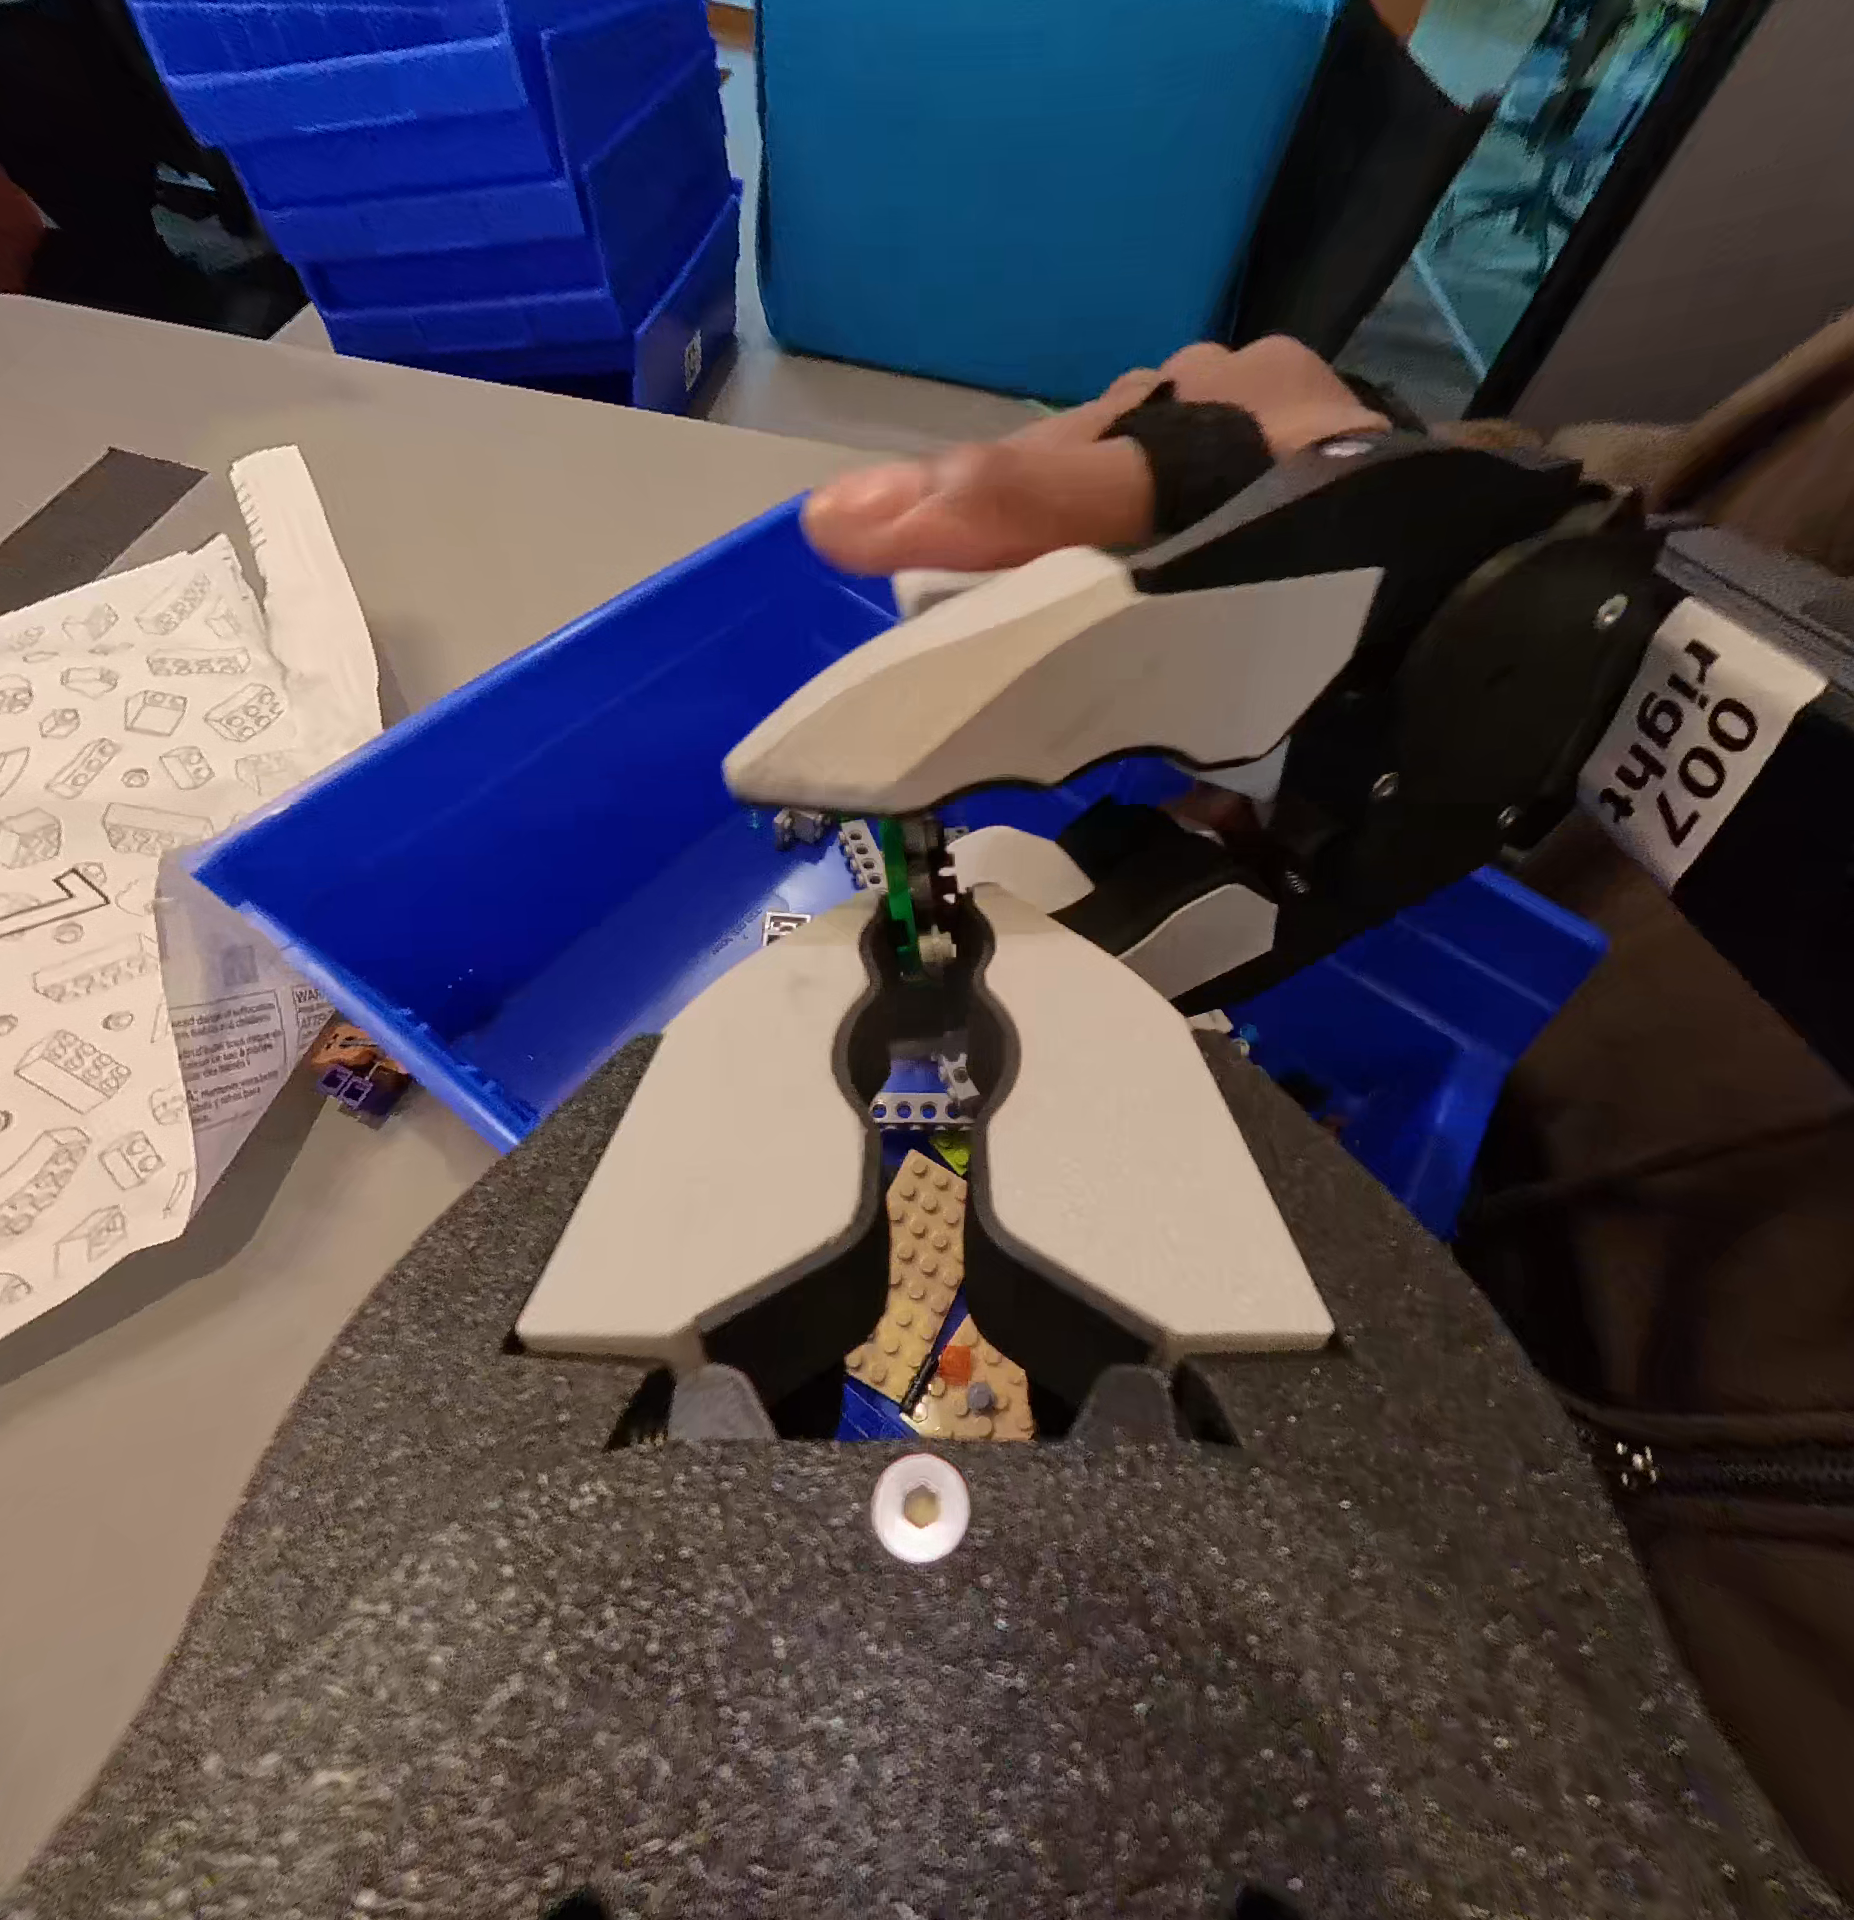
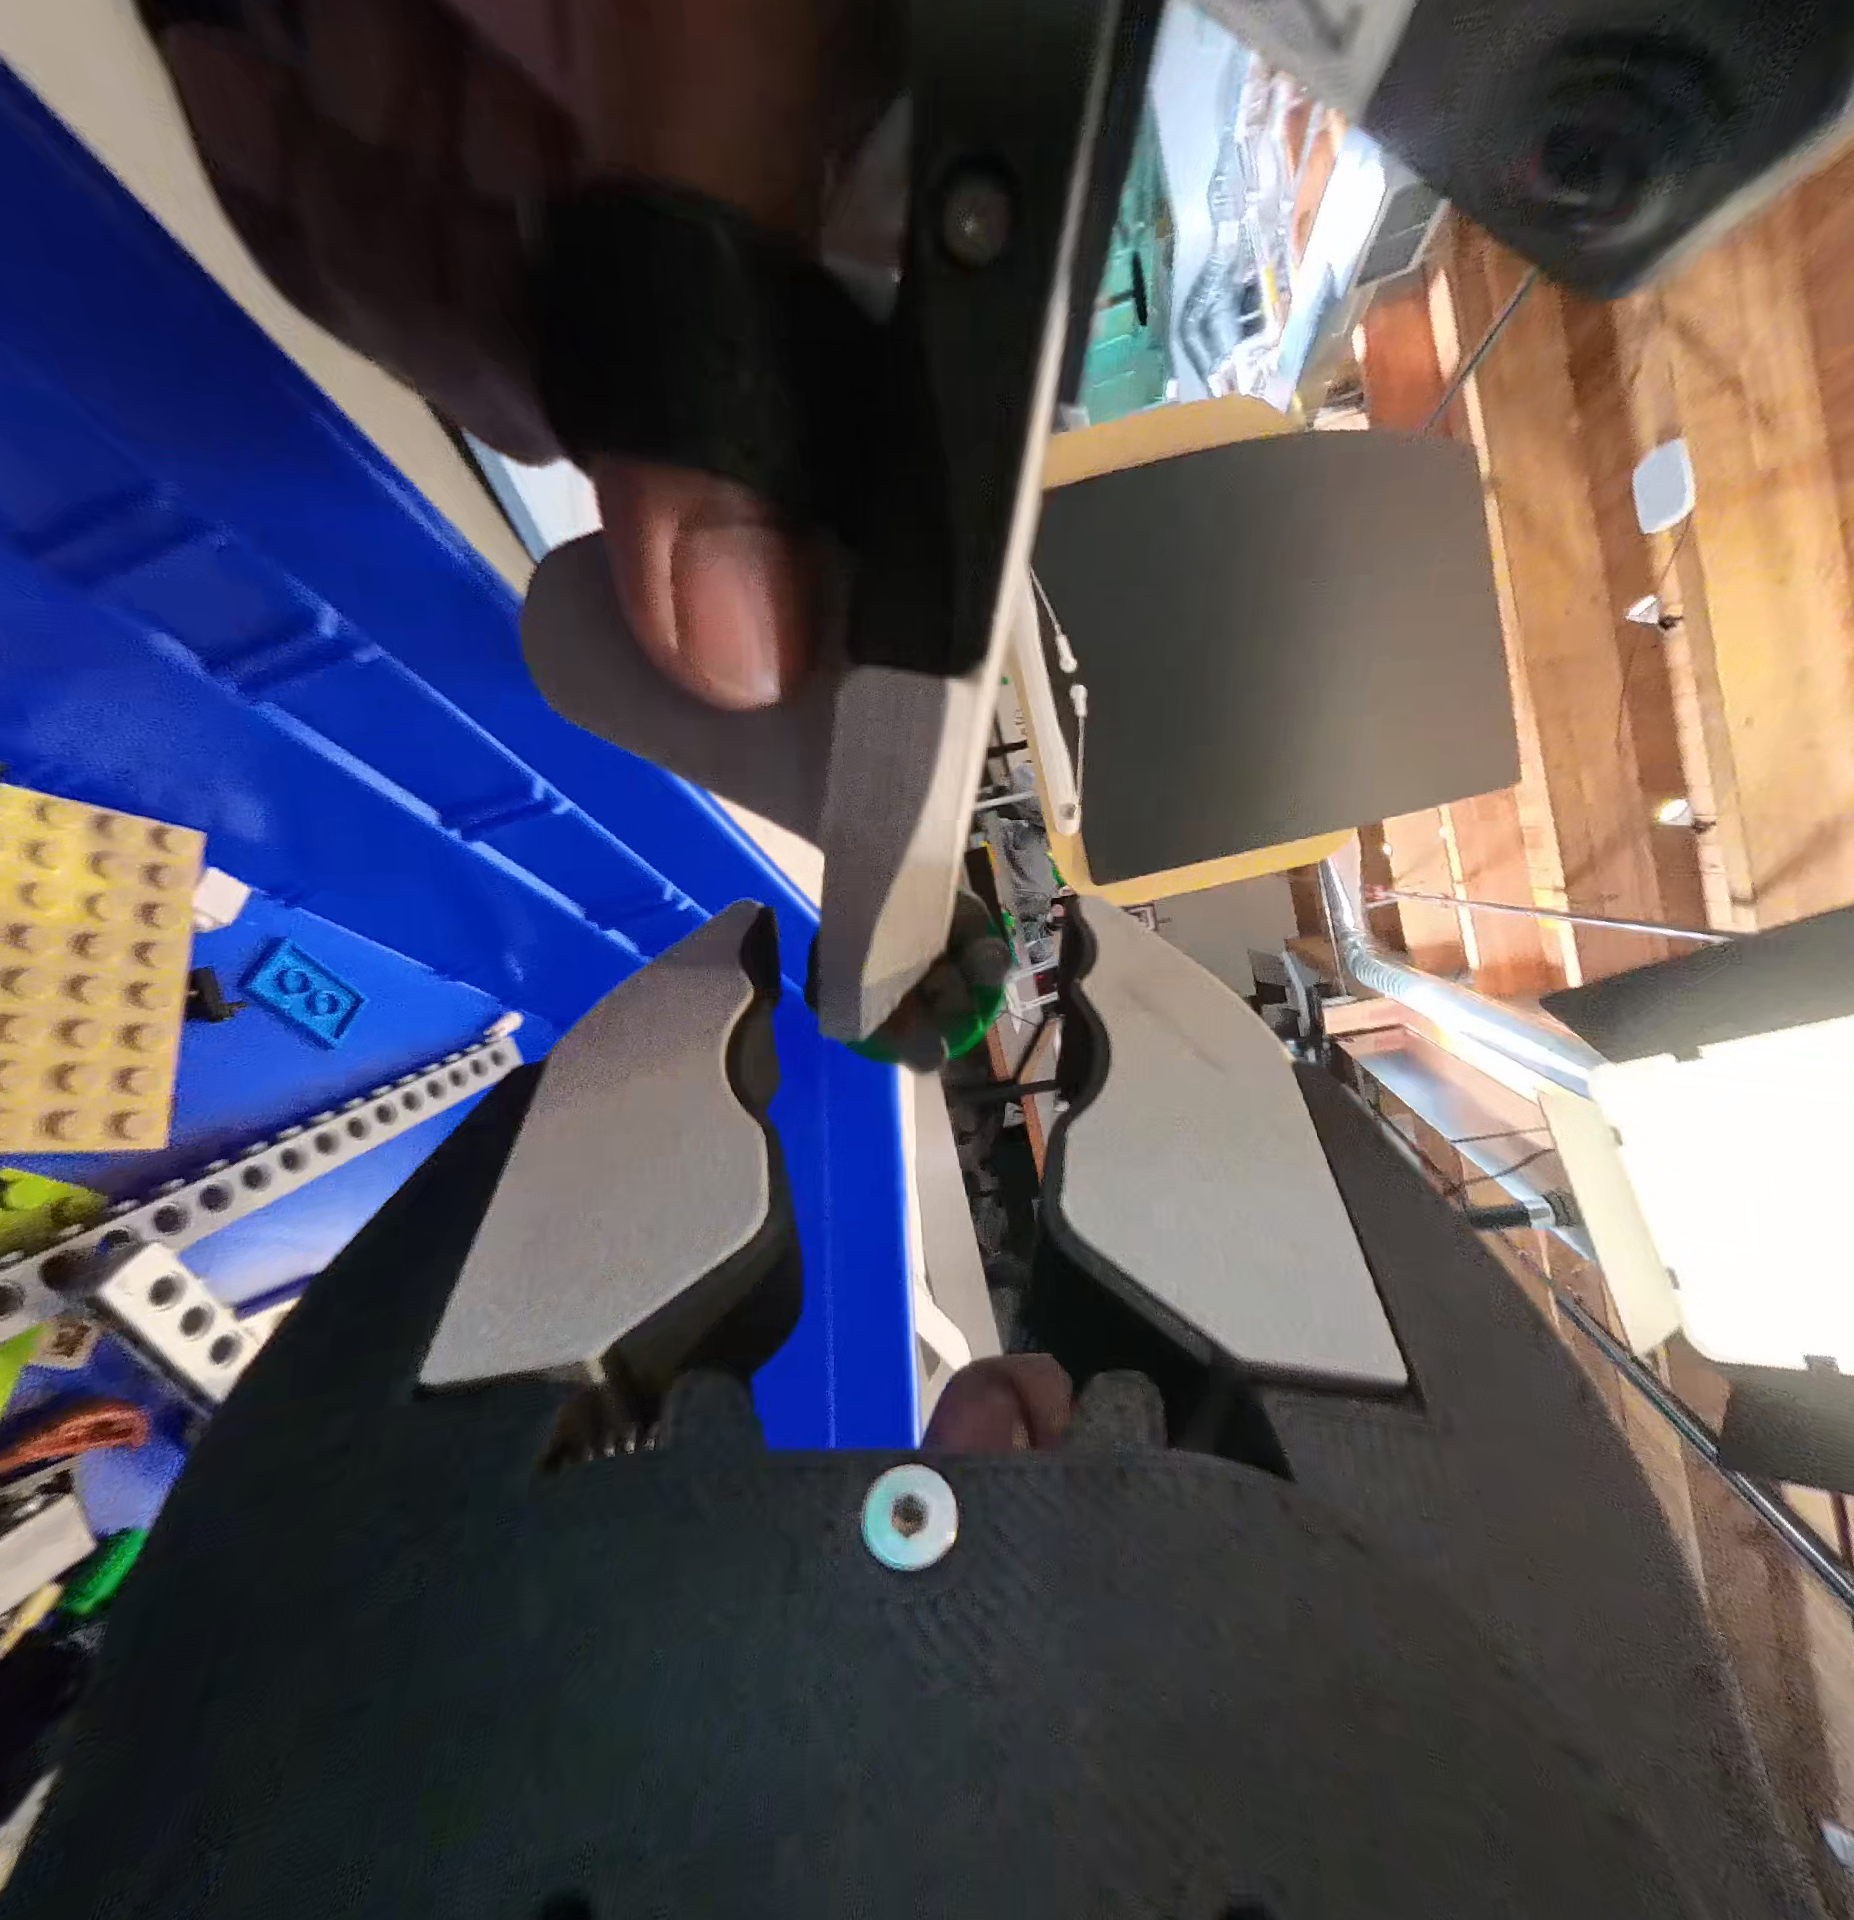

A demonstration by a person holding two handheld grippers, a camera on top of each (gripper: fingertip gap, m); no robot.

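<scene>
Left wrist view: the left gripper [image 1: 928, 940] is nearly closed, its tips pinching a small green-and-grey brick assembly [image 1: 907, 894] that stands upright over the blue bin [image 1: 549, 831]. The right gripper [image 1: 902, 831], nearer it than anything else, reaches in from the right, one finger above.

Right wrist view: the right gripper [image 2: 918, 987] stands wide open, pads clear of the assembly [image 2: 954, 1003], which sits between them; only here do both gaps show.
</scene>
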